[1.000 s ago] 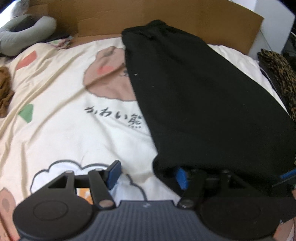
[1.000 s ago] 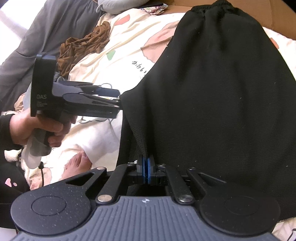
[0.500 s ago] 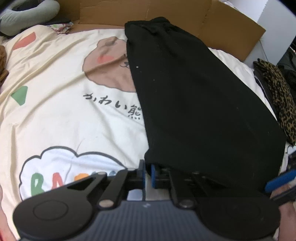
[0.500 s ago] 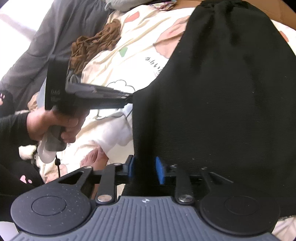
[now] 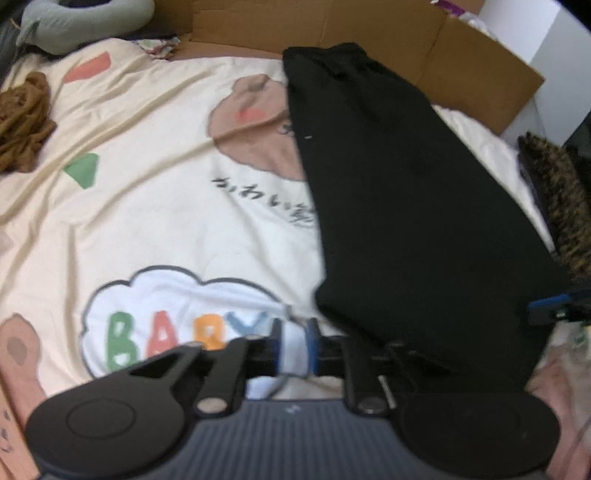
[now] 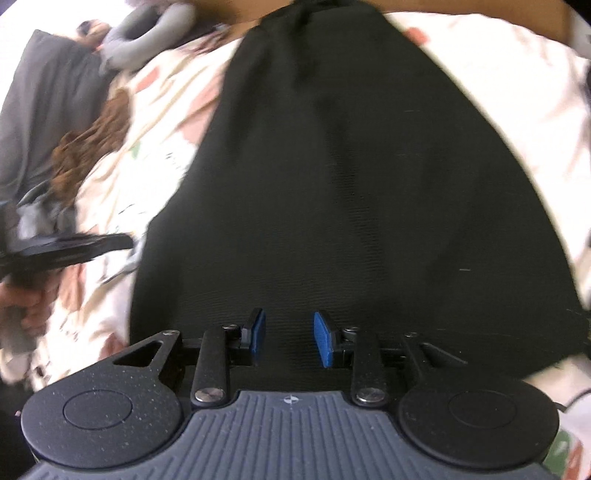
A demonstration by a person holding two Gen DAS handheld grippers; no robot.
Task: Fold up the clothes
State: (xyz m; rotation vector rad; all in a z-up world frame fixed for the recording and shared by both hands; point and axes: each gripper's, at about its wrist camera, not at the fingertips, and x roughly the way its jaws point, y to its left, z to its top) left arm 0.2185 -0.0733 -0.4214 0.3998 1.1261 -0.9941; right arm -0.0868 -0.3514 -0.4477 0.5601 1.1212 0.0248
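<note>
The black garment [image 5: 406, 206] lies flat on the printed bed cover [image 5: 147, 221], folded lengthwise, narrow at its far gathered end and widening toward the near hem. The left gripper [image 5: 293, 347] has just been opening, fingers apart with nothing between them, beside the garment's near corner. The right gripper [image 6: 290, 339] hovers over the hem, fingers apart, holding nothing.

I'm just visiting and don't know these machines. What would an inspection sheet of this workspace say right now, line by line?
Surface: a cream bedspread with cartoon prints and the word BABY.
Job's things: a black garment lies flat on the bedspread, narrow end far from the cameras.
Clutter: a crumpled brown cloth, a grey cushion, a leopard-print item.
Grippers: the left tool is open over the bedspread, beside the garment's near corner, its jaws having just opened; the right tool is open over the garment's near edge, gripping nothing.
Cables: nothing seen.
Surroundings: brown cardboard stands behind the bed.
</note>
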